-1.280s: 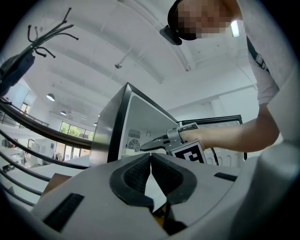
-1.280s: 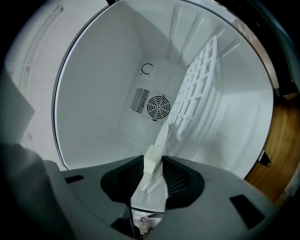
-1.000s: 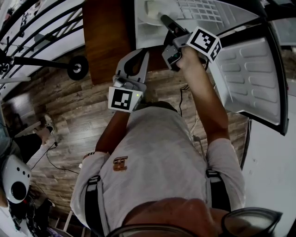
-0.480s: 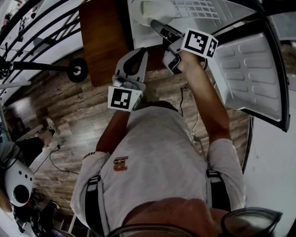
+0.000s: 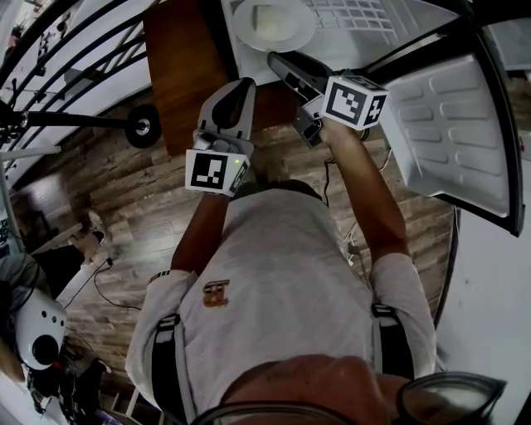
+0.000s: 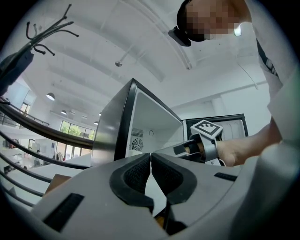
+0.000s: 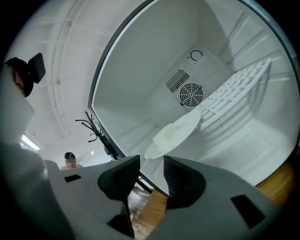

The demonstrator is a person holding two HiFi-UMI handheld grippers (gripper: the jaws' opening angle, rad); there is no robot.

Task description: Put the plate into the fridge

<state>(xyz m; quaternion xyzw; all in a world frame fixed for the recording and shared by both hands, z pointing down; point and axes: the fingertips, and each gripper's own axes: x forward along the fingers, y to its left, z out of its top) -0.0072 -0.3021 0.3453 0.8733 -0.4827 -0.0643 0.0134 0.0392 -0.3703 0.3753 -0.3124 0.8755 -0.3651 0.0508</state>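
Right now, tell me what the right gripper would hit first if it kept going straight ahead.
Most likely the white plate inside the fridge, which sits just beyond the right gripper. Its fingers have just been opening, with nothing between them. Depth is hard to judge.

I read the fridge as standing on the desk, with its door swung open to the right; the plate lies inside the compartment, left of the wire shelf in the head view; a block sits on the plate; the fan vent is in the rear wall behind the plate; I cannot tell whether the plate rests on the shelf's edge or on the compartment floor. The right hand-held gripper is at the fridge mouth, just before the plate and apart from it; its jaws have just been opening, with nothing between them. The left hand-held gripper is to its left, outside the fridge, before the desk.
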